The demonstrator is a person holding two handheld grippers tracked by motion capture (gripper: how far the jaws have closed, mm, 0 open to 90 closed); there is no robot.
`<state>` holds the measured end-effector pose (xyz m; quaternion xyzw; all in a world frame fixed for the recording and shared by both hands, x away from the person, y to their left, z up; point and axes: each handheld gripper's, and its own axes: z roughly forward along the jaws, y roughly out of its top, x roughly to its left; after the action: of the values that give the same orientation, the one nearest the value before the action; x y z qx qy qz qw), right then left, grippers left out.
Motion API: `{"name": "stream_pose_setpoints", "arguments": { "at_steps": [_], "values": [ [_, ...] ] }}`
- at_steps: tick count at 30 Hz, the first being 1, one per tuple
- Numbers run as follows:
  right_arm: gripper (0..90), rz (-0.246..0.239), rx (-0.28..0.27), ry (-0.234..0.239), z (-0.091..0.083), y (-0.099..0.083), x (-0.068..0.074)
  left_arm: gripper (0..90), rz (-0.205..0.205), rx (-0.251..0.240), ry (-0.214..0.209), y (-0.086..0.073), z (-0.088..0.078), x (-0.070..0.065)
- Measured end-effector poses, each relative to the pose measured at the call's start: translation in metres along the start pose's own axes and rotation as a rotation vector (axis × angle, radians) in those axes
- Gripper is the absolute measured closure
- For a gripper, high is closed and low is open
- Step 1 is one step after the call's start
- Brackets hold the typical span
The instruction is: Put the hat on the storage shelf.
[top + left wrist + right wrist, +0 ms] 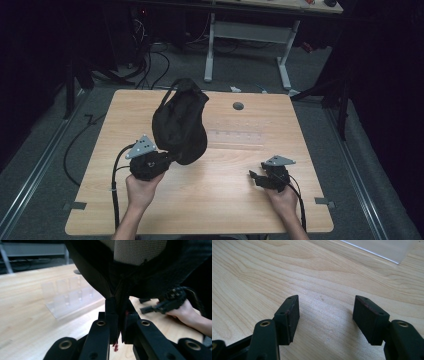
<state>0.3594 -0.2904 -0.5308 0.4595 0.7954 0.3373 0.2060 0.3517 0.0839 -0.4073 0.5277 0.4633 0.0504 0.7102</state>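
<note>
- Light wood-grain rectangular worktop (220, 200): carries everything below; a small round grey grommet (238, 106) sits in its far half, right of centre.
- Black soft fabric bag with a loop strap (180, 125): lifted clear above the left-centre of the worktop, strap uppermost, body hanging bulged toward its lower end. In the left gripper view the bag (105, 270) crowds the top, and a pale mesh panel (138, 251) shows on it.
- Clear plastic slotted rack (235, 136): lies flat on the worktop just right of the bag, near the middle. In the left gripper view the rack (67, 298) shows a row of upright dividers.
- Left gripper (167, 159): held in the left hand (140, 190) at the near-left, grey three-cornered plate on top. Its fingers (111, 315) are pressed together on a fold at the bag's lower edge; bag carried by this pinch.
- Right gripper (254, 176): held in the right hand (282, 197) at the near-right, low over the worktop, well apart from the bag. Its fingers (290, 317) stand spread with bare wood between them, holding nothing.
</note>
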Motion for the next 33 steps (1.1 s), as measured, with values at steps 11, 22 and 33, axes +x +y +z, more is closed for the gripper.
{"name": "stream_pose_setpoints", "arguments": {
  "at_steps": [11, 22, 33],
  "values": [
    [37.1, 0.000, 0.000, -0.005, 0.000, 0.000, 0.000, 85.8, 0.030, -0.041, 0.051, 0.021, 0.029, 0.007],
    [37.1, -0.003, 0.000, -0.007, 0.000, 0.000, 0.000, 85.8, 0.056, -0.036, 0.131, 0.022, 0.059, 0.022],
    [37.1, -0.002, 0.000, -0.008, 0.000, 0.000, 0.000, 85.8, 0.078, -0.011, 0.195, 0.013, 0.081, 0.037]
  ]
}}
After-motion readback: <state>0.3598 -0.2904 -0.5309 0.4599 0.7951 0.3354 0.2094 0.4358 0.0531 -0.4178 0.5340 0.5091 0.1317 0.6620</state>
